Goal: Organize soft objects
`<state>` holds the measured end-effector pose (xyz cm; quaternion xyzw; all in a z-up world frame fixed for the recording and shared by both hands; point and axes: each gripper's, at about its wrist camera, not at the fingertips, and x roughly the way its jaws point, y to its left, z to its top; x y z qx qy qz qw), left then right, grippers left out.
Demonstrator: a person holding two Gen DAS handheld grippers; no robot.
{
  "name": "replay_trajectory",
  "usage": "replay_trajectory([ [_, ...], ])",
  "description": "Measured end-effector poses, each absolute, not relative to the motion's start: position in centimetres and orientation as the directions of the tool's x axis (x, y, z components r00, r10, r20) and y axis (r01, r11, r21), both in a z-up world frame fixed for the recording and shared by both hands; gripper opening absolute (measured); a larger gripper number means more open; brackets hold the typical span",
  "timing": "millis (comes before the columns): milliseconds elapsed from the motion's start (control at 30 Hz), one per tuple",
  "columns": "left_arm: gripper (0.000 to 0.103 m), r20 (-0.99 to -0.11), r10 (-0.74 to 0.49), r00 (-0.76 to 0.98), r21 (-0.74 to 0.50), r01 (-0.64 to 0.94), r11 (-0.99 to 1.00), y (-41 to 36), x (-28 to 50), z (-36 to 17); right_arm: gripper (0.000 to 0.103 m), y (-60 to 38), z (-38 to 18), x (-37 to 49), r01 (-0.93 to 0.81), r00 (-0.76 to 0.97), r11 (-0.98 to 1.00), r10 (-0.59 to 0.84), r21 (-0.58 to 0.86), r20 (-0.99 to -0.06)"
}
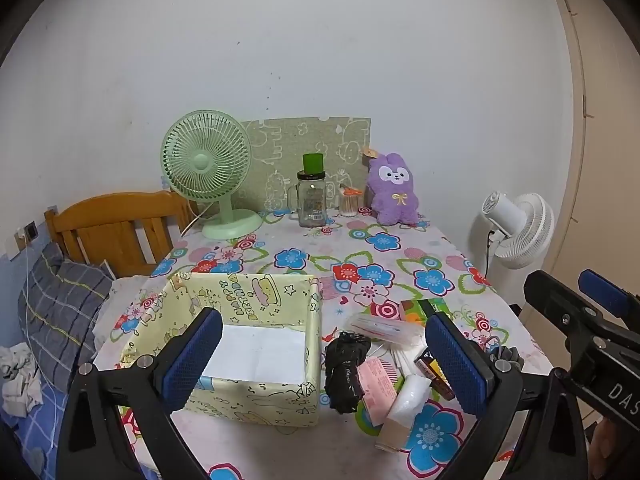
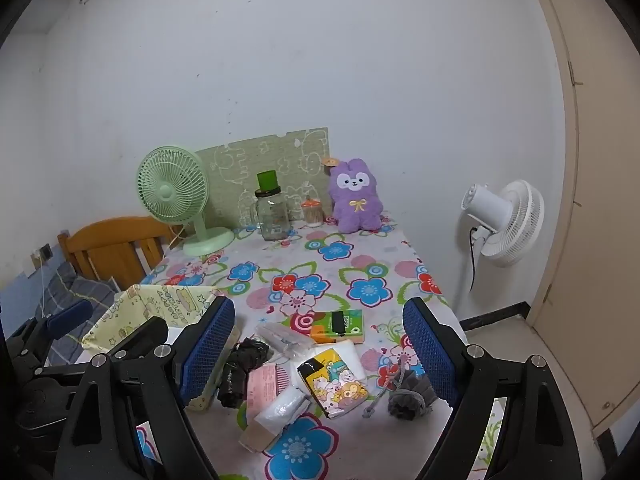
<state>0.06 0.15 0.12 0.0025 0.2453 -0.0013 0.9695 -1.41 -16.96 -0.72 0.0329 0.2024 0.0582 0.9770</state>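
Awaiting pickup: black bag (image 1: 344,372), light, crumpling easily, is best pinched mid-bundle; left gripper (image 1: 324,364) and right gripper (image 2: 320,356) are both gaping wide, empty.

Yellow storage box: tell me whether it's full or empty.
Empty: the yellow storage box shows only its bare white bottom; the soft items still lie on the tablecloth beside it.

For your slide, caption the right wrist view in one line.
Open right gripper hovers over tissue packs and a grey drawstring pouch beside the yellow box.
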Motion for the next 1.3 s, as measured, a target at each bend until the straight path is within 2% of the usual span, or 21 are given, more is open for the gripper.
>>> replay_trajectory([
  [867,0.102,-0.457,0.002,0.89,0.006,0.001,1.0,0.05,-0.3,0.47,0.088,-16.94,-0.43,-1.61,-0.098,0.914,0.992,0.123,0.084,-0.388],
  [1300,0.102,-0.483,-0.002,0.876,-0.002,0.001,1.0,0.03,-0.24,-0.03,0.088,-16.81,-0.45,-1.85,-0.102,0.912,0.991,0.127,0.085,-0.39],
])
